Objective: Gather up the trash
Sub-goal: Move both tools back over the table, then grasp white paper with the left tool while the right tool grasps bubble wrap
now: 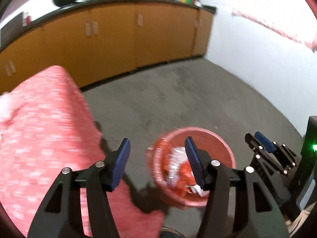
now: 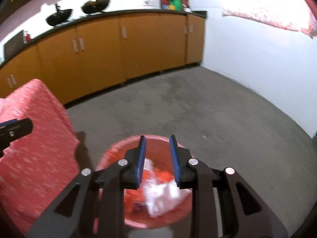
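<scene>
A round red bin point(image 1: 216, 138) stands on the grey floor with crumpled white and orange trash point(image 1: 176, 166) inside it. My left gripper point(image 1: 157, 144) hangs open above the bin's left edge, nothing between its blue pads point(image 1: 120, 162). My right gripper point(image 2: 157, 138) hovers straight over the bin point(image 2: 111, 152), above a white crumpled wrapper point(image 2: 162, 196). Its jaws stand a little apart and hold nothing. The right gripper point(image 1: 255, 136) also shows to the right of the bin, and the left gripper's tip point(image 2: 15, 128) shows at the left edge. Both views are motion-blurred.
A table under a red patterned cloth point(image 1: 39, 129) stands just left of the bin. Orange cabinets point(image 1: 118, 39) with a dark counter run along the back, a white wall point(image 1: 257, 69) on the right. A dark device with a green light point(image 1: 311, 148) stands at the far right.
</scene>
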`<state>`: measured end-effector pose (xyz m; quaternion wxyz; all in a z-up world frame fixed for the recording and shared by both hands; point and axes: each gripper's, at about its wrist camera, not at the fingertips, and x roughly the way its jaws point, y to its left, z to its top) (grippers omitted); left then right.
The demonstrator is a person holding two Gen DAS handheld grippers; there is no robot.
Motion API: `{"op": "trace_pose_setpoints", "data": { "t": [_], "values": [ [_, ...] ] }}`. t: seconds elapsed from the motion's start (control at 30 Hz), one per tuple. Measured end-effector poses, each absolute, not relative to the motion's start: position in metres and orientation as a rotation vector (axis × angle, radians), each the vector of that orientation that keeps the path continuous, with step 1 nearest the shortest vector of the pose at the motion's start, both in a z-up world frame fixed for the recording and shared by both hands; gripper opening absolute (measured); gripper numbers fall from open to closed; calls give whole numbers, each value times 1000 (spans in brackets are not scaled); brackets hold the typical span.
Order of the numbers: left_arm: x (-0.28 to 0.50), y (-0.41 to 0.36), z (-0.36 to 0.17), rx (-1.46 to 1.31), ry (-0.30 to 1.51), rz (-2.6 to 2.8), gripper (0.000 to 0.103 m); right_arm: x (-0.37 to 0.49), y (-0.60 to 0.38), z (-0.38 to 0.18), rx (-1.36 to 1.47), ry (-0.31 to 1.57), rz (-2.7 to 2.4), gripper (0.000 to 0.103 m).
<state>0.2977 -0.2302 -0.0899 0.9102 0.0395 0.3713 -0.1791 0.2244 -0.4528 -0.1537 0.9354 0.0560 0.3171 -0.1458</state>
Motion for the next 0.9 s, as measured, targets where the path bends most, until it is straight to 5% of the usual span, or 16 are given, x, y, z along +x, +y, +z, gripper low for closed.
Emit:
{"op": "trace_pose_setpoints", "data": {
  "t": [0.4,0.5,0.9],
  "values": [
    [297,-10,-67,53,715,62,63,286,-285,-82,103,628,114,33],
    [297,36,-66,39,732,125,71,292,-237,-73,81,626,194,33],
    [328,86,-95,6,877,99,71,308,-146,-68,12,648,295,33]
  ]
}}
